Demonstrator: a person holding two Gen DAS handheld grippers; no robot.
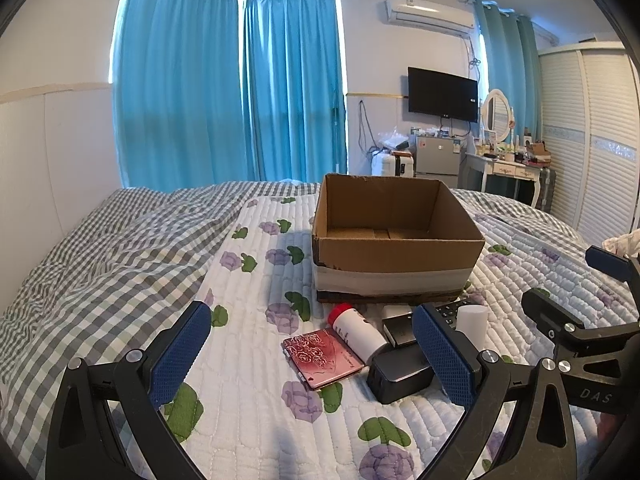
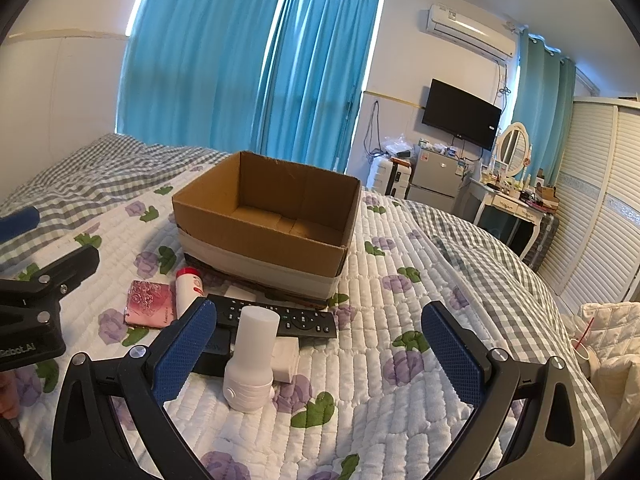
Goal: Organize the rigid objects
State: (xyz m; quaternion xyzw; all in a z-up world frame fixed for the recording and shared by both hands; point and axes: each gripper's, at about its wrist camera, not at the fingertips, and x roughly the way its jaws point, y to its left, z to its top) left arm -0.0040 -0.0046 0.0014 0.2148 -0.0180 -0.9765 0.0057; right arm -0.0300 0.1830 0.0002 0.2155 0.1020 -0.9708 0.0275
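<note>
An open cardboard box (image 1: 398,236) (image 2: 268,220) stands empty on the quilt. In front of it lie a pink rose-patterned case (image 1: 322,356) (image 2: 150,304), a white bottle with a red cap (image 1: 356,330) (image 2: 190,286), a black remote (image 2: 276,316), a black charger block (image 1: 400,370), a small white block (image 2: 286,360) and an upright white cylinder (image 2: 252,360) (image 1: 472,324). My left gripper (image 1: 312,352) is open above the pink case and bottle. My right gripper (image 2: 320,356) is open, the white cylinder just inside its left finger.
The bed has a white floral quilt (image 1: 256,400) and a grey checked sheet (image 1: 100,264). Beyond it are blue curtains (image 1: 224,92), a small fridge (image 1: 436,156), a dressing table (image 1: 508,168) and a wardrobe (image 1: 592,136). A cream padded cloth (image 2: 608,340) lies at right.
</note>
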